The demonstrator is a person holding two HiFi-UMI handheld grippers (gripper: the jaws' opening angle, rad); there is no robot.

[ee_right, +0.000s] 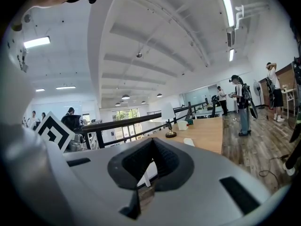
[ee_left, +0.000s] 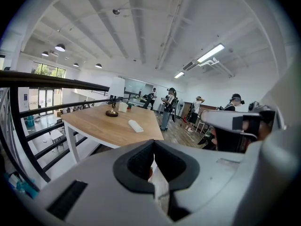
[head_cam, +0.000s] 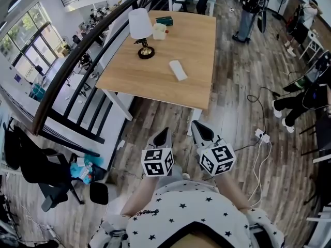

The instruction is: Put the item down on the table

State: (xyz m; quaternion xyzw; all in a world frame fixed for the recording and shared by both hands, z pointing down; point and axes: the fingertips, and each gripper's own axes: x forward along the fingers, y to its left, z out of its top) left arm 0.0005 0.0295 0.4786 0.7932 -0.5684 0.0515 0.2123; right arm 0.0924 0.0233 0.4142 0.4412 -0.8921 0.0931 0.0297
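Note:
A white oblong item [head_cam: 178, 70] lies flat on the wooden table [head_cam: 199, 50], near its front edge. It also shows in the left gripper view as the white item [ee_left: 135, 125] and, small, in the right gripper view as the white item [ee_right: 189, 141]. My left gripper [head_cam: 164, 133] and right gripper [head_cam: 199, 128] hang side by side close to my body, over the floor and well short of the table. Both point toward the table. The left gripper [ee_left: 153, 147] is shut with nothing in it. So is the right gripper [ee_right: 151, 146].
A white-shaded lamp [head_cam: 140, 30], a white cup [head_cam: 159, 31] and a green box [head_cam: 164, 20] stand at the table's far left. A black railing [head_cam: 77, 71] runs along the left. Cables and a power strip [head_cam: 261, 136] lie on the floor at right. People stand beyond the table.

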